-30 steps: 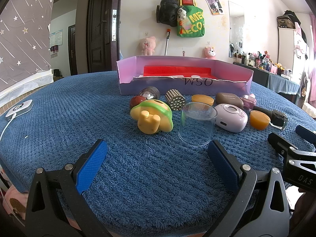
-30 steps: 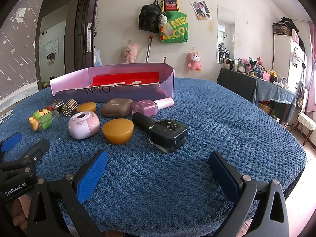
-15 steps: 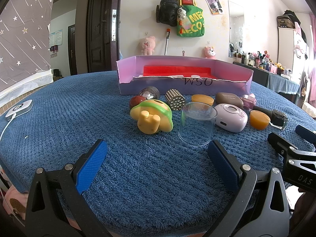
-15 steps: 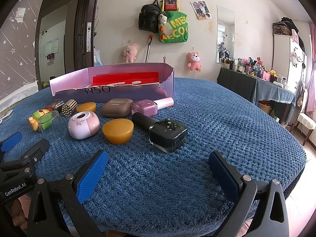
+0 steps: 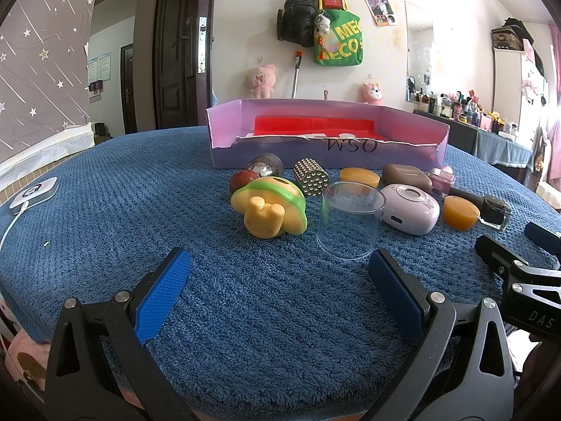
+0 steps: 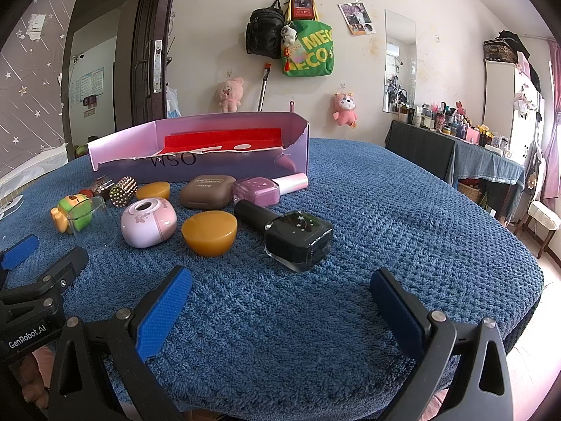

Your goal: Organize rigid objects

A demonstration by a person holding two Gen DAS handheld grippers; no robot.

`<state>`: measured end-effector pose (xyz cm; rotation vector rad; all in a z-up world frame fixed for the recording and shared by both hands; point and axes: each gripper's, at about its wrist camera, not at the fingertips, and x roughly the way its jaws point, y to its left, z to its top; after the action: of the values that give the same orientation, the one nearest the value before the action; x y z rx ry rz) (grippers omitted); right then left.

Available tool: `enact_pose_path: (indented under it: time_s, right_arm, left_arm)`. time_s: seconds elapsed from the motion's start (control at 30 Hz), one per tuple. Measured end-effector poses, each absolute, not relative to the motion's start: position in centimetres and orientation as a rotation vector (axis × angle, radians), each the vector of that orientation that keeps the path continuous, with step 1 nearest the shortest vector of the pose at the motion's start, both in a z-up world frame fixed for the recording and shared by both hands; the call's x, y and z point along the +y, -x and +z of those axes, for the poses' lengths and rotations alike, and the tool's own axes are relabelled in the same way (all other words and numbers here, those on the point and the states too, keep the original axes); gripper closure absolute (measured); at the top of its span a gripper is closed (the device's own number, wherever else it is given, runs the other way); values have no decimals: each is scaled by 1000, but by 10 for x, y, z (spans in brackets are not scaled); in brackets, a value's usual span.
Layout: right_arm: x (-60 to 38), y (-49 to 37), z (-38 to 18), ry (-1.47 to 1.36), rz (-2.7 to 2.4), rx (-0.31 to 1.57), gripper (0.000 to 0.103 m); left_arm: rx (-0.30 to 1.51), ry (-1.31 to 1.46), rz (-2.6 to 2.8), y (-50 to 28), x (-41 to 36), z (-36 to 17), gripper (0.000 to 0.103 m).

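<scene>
A pink open box (image 5: 326, 145) with a red lining stands at the back of the blue towel. In front of it lie a yellow-green mushroom toy (image 5: 270, 207), a clear cup (image 5: 350, 222), a studded cylinder (image 5: 311, 177), a lilac case (image 5: 410, 208), an orange half-sphere (image 6: 209, 233), a brown compact (image 6: 208, 192), a pink polish bottle (image 6: 257, 191) and a black polish bottle (image 6: 298, 240). My left gripper (image 5: 280, 298) is open and empty, short of the cup and toy. My right gripper (image 6: 280, 308) is open and empty, short of the black bottle.
A white device with a cable (image 5: 33, 193) lies at the far left of the blue towel (image 5: 140, 189). A dark side table with many bottles (image 6: 455, 140) stands at the right. The towel's edge drops off at the right (image 6: 526, 263).
</scene>
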<state>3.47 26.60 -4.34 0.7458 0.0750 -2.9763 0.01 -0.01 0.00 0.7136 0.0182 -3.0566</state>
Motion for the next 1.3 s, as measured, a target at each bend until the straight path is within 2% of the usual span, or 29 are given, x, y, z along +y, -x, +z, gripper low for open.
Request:
enact_pose_path:
  time_s: [0.6,0.97,1.3]
  right_arm:
    - [267,-31,-44,-751,-2973,76,0]
    - [277,-30,-13,-663,-3013,91,0]
    - [286,6,-8,-830,-3007,36,0]
  left_arm:
    - [11,-726,-3060,-1,-1,-1,0]
    - [47,-695,-3078,11,-15,35,0]
    - [44,-828,-3074,42,-37,49,1]
